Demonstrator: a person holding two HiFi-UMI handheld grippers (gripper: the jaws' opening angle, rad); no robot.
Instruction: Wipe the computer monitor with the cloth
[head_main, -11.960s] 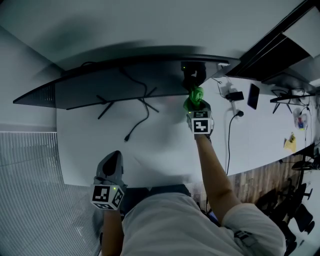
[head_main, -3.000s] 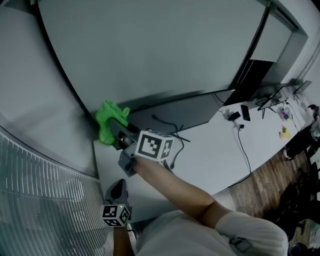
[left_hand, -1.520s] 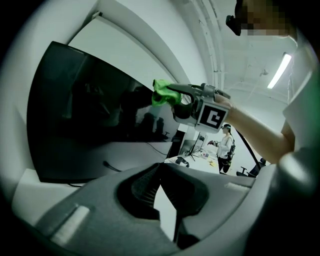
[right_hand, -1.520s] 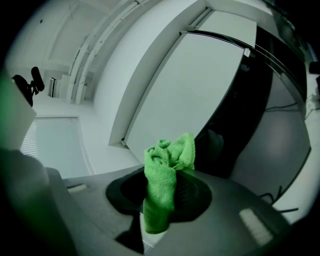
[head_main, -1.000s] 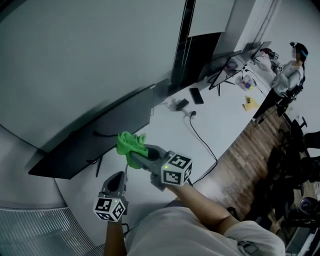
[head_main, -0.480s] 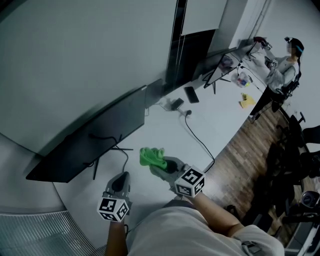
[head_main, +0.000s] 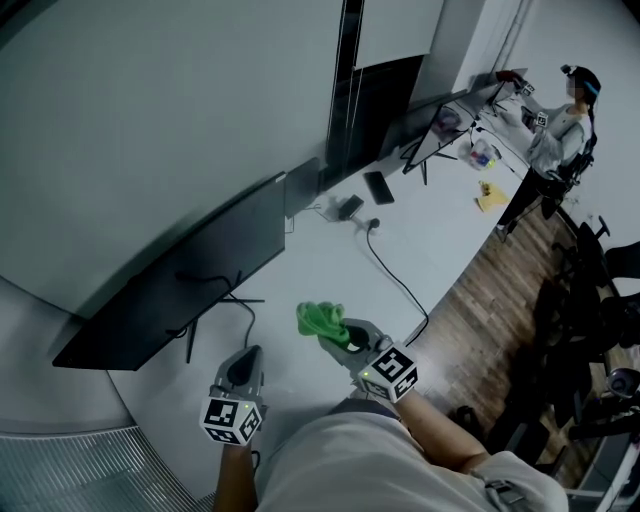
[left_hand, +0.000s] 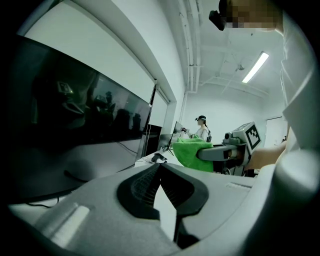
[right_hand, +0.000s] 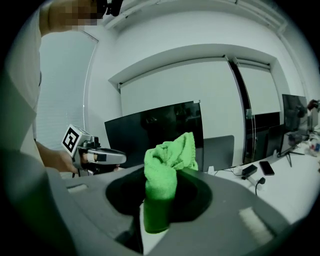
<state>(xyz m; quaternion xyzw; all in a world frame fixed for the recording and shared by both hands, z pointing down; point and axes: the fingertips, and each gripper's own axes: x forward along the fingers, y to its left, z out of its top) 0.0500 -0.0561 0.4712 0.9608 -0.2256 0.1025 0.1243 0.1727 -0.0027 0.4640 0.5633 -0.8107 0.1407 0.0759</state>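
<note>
Far left: monitor (head_main: 190, 270) stands at the back of the counter (head_main: 440, 235), screen dark, nothing touching it. No smears I can make out, but too dim to judge how clean. Its stand legs (head_main: 193, 338) + a thin lead sit on the counter under it.

Next, left gripper (head_main: 247, 355) is low near the counter's front edge, jaws pressed together w/ nothing between, idle.

Just right of it, right gripper (head_main: 340, 333) has its jaws pinching the green cloth (head_main: 316, 320), bunched and sticking up past the tips. Cloth is in the air over the counter's front, well apart from the screen. In the right gripper view the monitor (right_hand: 155, 127) sits plainly beyond the cloth (right_hand: 167, 167), w/ a gap between.

So no wiping contact right now. Prob. either the wipe is finished or it's between passes, can't tell which. If more is left: bring cloth to the panel & sweep; otherwise only setting the cloth down remains.

Further right: small screen (head_main: 303, 185) beside the monitor, charger block (head_main: 350, 208), phone (head_main: 378, 187), long cable (head_main: 398, 283) running to the counter edge. None lies between cloth & screen; only stand legs & lead crowd the lower edge.

Far right: a person (head_main: 560, 125) at another desk, wood floor (head_main: 490, 330), not in the way
</note>
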